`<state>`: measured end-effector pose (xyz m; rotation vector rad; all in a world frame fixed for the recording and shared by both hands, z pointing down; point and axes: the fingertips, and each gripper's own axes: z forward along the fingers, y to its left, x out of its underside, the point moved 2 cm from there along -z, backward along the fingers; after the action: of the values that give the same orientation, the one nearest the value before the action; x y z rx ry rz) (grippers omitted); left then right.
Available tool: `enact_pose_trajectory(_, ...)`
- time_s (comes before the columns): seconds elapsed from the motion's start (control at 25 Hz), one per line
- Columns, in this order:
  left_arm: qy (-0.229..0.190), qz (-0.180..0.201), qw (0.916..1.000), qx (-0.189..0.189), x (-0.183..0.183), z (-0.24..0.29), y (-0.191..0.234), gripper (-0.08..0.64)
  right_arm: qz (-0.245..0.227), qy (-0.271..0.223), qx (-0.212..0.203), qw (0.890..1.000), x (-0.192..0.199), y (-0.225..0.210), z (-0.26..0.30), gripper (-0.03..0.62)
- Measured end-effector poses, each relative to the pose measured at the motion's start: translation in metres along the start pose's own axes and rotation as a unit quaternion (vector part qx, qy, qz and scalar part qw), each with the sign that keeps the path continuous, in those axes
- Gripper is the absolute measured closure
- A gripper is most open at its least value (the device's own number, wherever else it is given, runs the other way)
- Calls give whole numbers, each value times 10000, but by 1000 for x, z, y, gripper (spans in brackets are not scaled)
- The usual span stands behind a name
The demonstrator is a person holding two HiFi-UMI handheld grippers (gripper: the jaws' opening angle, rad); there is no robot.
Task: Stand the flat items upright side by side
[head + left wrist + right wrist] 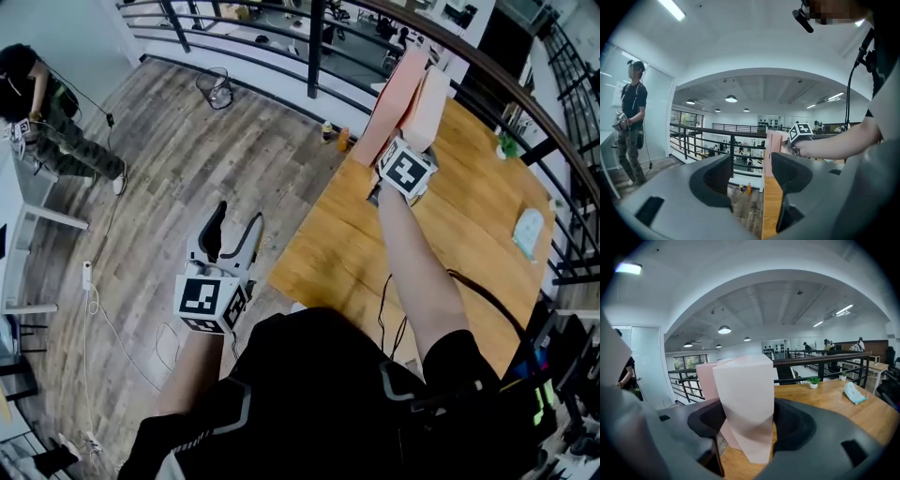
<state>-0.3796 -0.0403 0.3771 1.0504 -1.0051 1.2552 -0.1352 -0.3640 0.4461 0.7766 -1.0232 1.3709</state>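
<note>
Two flat pink boxes stand on end at the far left corner of the desk [337,262], close by the railing [234,58]. In the head view the darker pink box [392,103] leans against the pale pink box [431,101], the two touching side by side.

The right gripper [411,148] reaches in from the near side. Only the right gripper view shows its hold: the jaws grasp the pale pink box [745,399], whose sides sit against both inner faces while its lower end meets the wood. The darker pink box [705,380] stands just behind it, to the left.

The left gripper [236,225] hangs off the desk, over the plank floor [169,169] beside the left edge. The left gripper view shows its jaws released, with nothing in them, and a side-on look at the boxes and the other gripper's marker cube [800,132].

The right gripper view alone shows a small potted plant [813,382] near the far edge. A pale blue packet [528,230] lies by the right edge.
</note>
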Motion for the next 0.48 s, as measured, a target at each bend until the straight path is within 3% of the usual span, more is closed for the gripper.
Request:
enact_pose_trajectory(0.2, -22, -110, 9999, 33, 1, -4, -3, 279, -37, 110, -574, 9983, 5, 5, 0, 259)
enact_pose_trajectory(0.48, -46, -130, 9999, 92, -1, -1, -5, 281, -275, 72, -1066, 9939, 9, 2, -15, 258)
